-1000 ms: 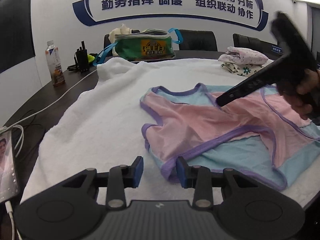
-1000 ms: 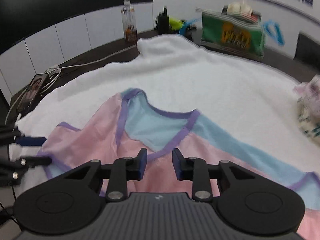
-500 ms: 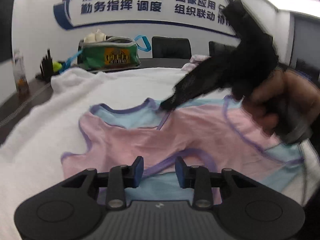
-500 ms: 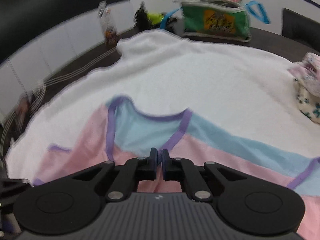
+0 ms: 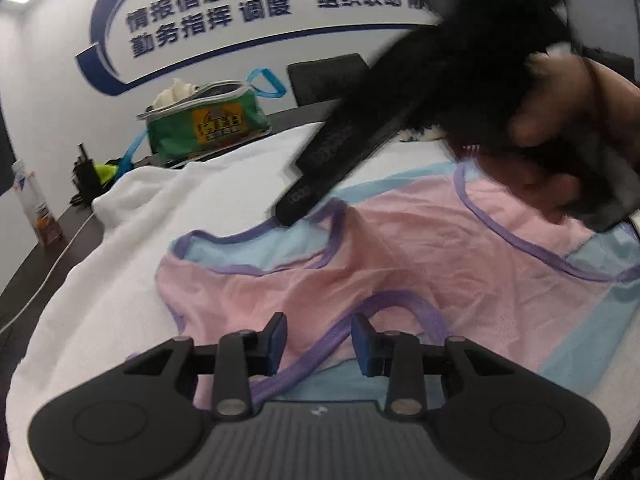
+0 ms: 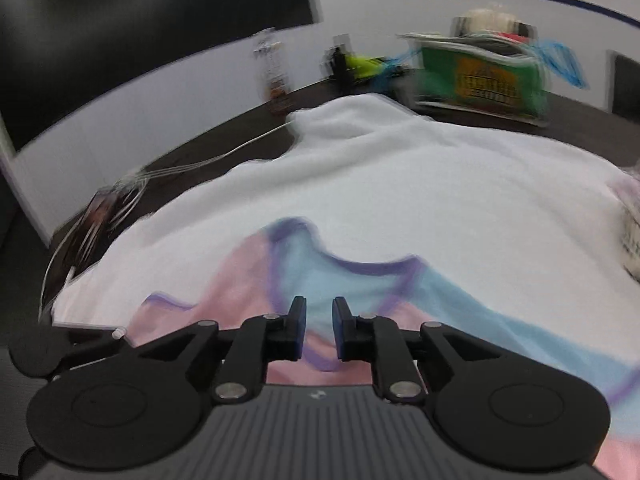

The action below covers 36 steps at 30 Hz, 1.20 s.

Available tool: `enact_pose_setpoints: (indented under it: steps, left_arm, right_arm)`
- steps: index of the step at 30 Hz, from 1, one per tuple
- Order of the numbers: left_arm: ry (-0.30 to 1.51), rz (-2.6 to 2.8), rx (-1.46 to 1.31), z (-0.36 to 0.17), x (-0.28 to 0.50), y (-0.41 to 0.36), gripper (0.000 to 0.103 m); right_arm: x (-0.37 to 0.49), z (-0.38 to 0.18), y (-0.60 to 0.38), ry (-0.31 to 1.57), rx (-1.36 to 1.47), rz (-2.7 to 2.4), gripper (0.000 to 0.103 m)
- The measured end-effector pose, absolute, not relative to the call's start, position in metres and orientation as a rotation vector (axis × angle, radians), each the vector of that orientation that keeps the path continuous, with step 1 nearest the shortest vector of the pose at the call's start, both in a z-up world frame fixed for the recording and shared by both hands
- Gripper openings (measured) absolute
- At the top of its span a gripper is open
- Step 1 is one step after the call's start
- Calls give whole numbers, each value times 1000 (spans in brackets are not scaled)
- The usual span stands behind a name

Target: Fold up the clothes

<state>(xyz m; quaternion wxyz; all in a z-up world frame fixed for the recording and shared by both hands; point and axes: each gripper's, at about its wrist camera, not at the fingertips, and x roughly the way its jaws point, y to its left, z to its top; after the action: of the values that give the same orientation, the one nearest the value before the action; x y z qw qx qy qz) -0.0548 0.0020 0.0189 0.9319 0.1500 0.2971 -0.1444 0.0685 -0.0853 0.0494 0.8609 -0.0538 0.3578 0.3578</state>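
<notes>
Just now I'm spreading my right gripper [image 6: 319, 328] apart again over the neckline; half a second ago its fingers were pinched together, so the pink and blue vest [image 5: 400, 264] is lying loose, rumpled on the white towel [image 5: 120, 280], not yet folded flat. My left gripper [image 5: 319, 338] is hovering agape over the purple armhole trim. Blur is smearing the right view, and my hand [image 5: 560, 128] is hiding the vest's far edge.

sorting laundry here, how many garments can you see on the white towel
2: a pink and blue tank top spread in front of both grippers, and a bundled floral garment at the towel's right edge, blurred. More may be out of frame.
</notes>
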Motion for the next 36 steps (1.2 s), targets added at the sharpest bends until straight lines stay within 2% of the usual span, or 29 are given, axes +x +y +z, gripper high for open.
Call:
enact_pose_setpoints:
  steps: [1, 2, 9, 11, 13, 20, 30, 36]
  left_arm:
    - [624, -304, 311, 17, -54, 1, 21]
    - [639, -313, 315, 15, -53, 0, 17]
    - [624, -323, 344, 13, -61, 6, 21]
    - [641, -328, 309, 16, -59, 11, 5]
    - [645, -328, 271, 19, -58, 15, 2]
    - [595, -304, 134, 35, -71, 36, 1]
    - [492, -241, -100, 51, -87, 68, 1]
    - [448, -300, 54, 53, -100, 31, 2]
  right_arm:
    - [70, 49, -76, 755, -152, 779, 14]
    - [71, 49, -68, 764, -177, 780, 14]
    - [90, 28, -22, 866, -260, 860, 15]
    - [92, 29, -26, 868, -224, 865, 8]
    - [94, 30, -29, 870, -188, 870, 5]
    - [92, 58, -38, 826, -109, 896, 4]
    - [101, 66, -40, 826, -17, 903, 4]
    - [94, 72, -56, 807, -25, 880, 4]
